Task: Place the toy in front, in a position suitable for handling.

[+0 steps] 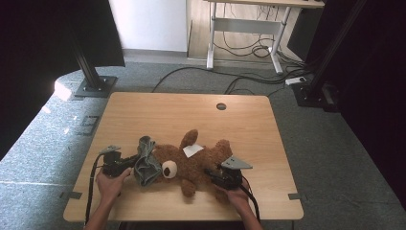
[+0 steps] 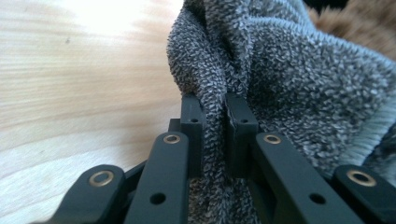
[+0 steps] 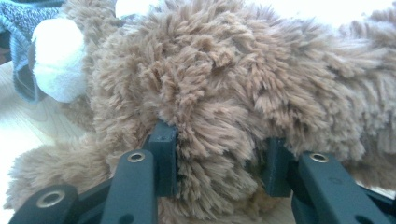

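- Left gripper (image 2: 215, 116): jaws clenched on a pinched fold of the grey knitted cloth (image 2: 289, 79); the fabric fills the narrow gap between the two black pads and bulges out above them.
- Right gripper (image 3: 217, 163): jaws grasping a thick tuft of the teddy bear (image 3: 224, 84); brown fur is squeezed between the pads and spills over both of them.
- Grey knitted cloth, high view (image 1: 146, 165): bunched and rumpled, lying against the bear's head on the side nearer the left gripper (image 1: 125, 163); one end stands up in a peak, the rest drapes down over the head.
- Teddy bear, high view (image 1: 194, 163): brown plush, lying flat across the near half of the table, head toward the person's left, white muzzle (image 1: 168, 169) facing up; one limb points away from the person, another toward the near edge.
- White tag (image 1: 192, 150): small pale patch lying on the bear's body.
- Right gripper, high view (image 1: 214, 173): set at the bear's lower body, held by the right hand (image 1: 234, 194); grey three-cornered plate on top.
- Left hand (image 1: 111, 184): holds its gripper just beside the cloth; black cable trails back to the near edge.
- Table (image 1: 158, 115): light wood top, round cable hole (image 1: 220, 106) near the far edge.
- Floor: grey carpet, loose cables beyond the table.
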The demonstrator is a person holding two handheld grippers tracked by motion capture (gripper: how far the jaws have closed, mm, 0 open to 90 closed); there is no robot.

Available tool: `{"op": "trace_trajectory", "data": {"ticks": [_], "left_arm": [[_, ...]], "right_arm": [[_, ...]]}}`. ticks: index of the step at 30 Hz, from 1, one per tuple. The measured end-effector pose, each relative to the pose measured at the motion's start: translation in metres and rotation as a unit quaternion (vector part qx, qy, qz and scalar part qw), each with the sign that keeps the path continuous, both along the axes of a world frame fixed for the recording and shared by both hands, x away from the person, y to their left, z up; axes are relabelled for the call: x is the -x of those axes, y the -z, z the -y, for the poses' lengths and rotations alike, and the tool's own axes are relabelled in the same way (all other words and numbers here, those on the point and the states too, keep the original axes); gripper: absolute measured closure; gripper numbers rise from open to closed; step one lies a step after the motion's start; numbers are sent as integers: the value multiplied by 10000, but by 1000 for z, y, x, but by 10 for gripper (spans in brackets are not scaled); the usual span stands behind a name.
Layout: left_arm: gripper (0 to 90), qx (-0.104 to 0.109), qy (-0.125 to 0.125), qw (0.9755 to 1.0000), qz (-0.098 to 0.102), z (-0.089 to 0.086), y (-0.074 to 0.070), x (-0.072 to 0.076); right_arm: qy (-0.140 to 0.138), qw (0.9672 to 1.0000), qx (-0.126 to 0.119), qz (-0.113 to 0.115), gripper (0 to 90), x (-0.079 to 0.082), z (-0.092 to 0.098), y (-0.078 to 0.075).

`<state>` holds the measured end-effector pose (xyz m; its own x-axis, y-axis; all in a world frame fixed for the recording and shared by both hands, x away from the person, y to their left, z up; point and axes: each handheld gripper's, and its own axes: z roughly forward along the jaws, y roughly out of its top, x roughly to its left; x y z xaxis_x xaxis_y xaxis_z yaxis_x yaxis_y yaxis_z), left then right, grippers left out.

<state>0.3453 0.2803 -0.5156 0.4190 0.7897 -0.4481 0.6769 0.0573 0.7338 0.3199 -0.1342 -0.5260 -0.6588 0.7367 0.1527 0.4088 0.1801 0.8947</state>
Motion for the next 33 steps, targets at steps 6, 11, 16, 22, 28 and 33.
{"op": "trace_trajectory", "data": {"ticks": [6,11,16,22,28,33], "left_arm": [[798,368,178,9980,475,8,-24,6],[797,499,526,9946,745,36,-55,1],[792,115,820,9926,889,77,-78,-13],[793,-252,1002,9939,380,100,-62,-30],[798,-135,990,9944,333,84,-49,-19],[799,-51,1063,9937,362,78,-48,-11]], "right_arm": [[15,10000,58,17,563,0,0,-1],[18,9997,199,123,563,4,-3,-1],[-42,9990,325,313,564,7,-5,-1],[-114,9967,530,602,567,11,-6,-1],[-222,9953,616,712,568,13,-8,-1],[-293,9948,647,727,568,17,-7,0]]}}
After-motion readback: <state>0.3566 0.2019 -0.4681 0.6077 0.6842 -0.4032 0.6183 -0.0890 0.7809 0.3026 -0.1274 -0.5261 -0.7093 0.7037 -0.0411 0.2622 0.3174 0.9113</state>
